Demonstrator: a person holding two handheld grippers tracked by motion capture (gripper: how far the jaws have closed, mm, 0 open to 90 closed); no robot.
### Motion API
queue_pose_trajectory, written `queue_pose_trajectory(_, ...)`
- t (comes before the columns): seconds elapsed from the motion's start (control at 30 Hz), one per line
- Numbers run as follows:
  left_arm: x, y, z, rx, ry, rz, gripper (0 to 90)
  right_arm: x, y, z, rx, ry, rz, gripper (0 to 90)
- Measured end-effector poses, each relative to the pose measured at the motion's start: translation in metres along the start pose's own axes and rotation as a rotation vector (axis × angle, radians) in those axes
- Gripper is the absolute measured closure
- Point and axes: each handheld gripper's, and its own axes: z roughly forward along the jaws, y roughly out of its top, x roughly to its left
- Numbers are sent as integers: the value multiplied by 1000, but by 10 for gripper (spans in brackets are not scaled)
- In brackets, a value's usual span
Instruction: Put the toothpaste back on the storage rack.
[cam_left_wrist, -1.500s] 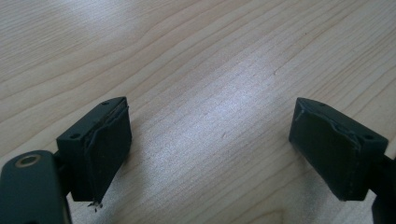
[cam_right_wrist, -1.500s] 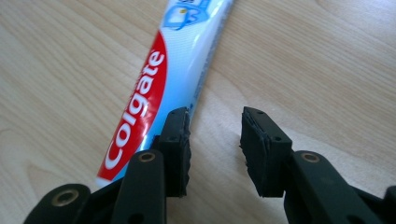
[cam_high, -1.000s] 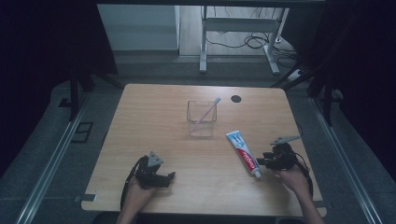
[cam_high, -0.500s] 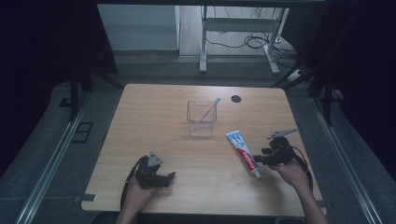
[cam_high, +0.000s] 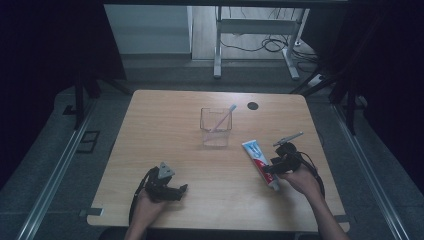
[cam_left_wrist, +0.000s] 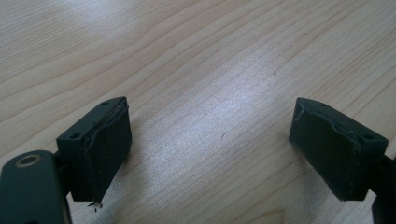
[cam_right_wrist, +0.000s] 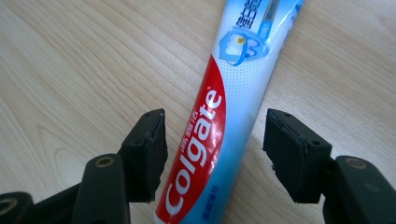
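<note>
Right claw (cam_right_wrist: 212, 156) just widened, released astride the toothpaste tube (cam_right_wrist: 224, 121) lying flat on the worktop (cam_high: 165, 130); probably best centred, closed squarely mid-body; left claw (cam_left_wrist: 210, 149) released, idle.

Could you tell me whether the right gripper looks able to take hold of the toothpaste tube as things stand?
Probably yes. The right gripper has just been opening its jaws, which stand either side of the toothpaste tube lying flat on the table, with a gap on the right and nothing in between.
</note>
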Motion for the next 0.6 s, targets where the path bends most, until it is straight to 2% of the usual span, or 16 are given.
queue_pose_trajectory(0.23,0,0,0,-3,-1,-3,131,1,5,16,43,-9,3,391)
queue_pose_trajectory(0.33,0,0,0,-2,-1,-3,130,1,7,23,60,-39,2,395)
queue_pose_trajectory(0.43,0,0,0,-1,-1,-1,131,0,9,25,72,-50,2,411)
queue_pose_trajectory(0.6,0,0,0,-3,-1,-3,130,-2,11,31,90,-44,11,408)
